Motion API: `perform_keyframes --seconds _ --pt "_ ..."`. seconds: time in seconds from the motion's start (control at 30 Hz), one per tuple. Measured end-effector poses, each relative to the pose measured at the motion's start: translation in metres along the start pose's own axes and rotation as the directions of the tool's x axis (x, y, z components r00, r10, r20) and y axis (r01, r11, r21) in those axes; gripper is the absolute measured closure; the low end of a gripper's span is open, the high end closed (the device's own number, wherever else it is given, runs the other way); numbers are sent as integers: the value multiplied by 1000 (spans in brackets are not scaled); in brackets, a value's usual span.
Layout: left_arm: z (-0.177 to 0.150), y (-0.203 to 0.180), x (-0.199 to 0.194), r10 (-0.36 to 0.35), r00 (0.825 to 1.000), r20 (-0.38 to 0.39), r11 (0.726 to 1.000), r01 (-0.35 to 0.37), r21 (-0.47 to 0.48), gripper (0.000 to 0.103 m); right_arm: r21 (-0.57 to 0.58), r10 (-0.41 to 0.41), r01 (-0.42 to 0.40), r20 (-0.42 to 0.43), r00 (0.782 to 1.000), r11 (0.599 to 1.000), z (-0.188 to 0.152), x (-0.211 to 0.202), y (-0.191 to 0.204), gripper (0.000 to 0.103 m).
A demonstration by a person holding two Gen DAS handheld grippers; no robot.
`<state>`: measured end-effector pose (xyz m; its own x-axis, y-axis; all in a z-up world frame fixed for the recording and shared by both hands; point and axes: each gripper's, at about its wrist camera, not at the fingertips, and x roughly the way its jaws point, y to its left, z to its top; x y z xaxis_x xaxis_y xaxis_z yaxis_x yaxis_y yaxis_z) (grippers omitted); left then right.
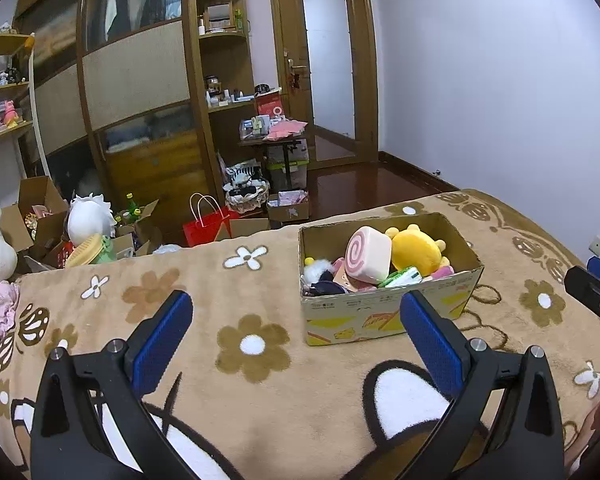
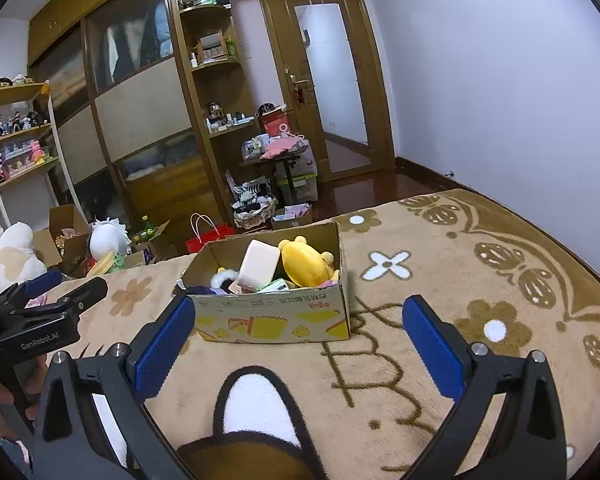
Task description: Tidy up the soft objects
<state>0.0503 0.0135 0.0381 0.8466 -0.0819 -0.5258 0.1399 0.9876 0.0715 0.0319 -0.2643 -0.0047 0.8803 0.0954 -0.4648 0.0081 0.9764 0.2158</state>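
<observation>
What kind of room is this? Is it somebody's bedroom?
Probably a bedroom. A fluffy tan flower-patterned blanket covers what looks like a bed, a tall wooden wardrobe with sliding panels lines the wall, and an open cardboard box of plush toys sits on the blanket.

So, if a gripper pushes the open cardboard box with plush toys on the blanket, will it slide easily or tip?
The open cardboard box probably feels light, since it seems to hold mostly plush toys such as the yellow plush toy. On the fluffy beige blanket it would likely drag rather than glide. Being low and wide, it seems unlikely to tip, though its thin walls may flex.
</observation>
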Motion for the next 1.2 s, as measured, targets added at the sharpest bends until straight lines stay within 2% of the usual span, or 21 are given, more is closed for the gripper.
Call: perform_keyframes --seconds 0.63,1.2 --pt "-9 -9 12 31 999 -26 998 -30 47 0 -11 -25 25 -26 999 1000 -4 8 -4 0" --pt "-16 -7 17 43 999 -32 998 -42 44 0 -11 -31 30 -37 999 999 -6 11 -9 0"
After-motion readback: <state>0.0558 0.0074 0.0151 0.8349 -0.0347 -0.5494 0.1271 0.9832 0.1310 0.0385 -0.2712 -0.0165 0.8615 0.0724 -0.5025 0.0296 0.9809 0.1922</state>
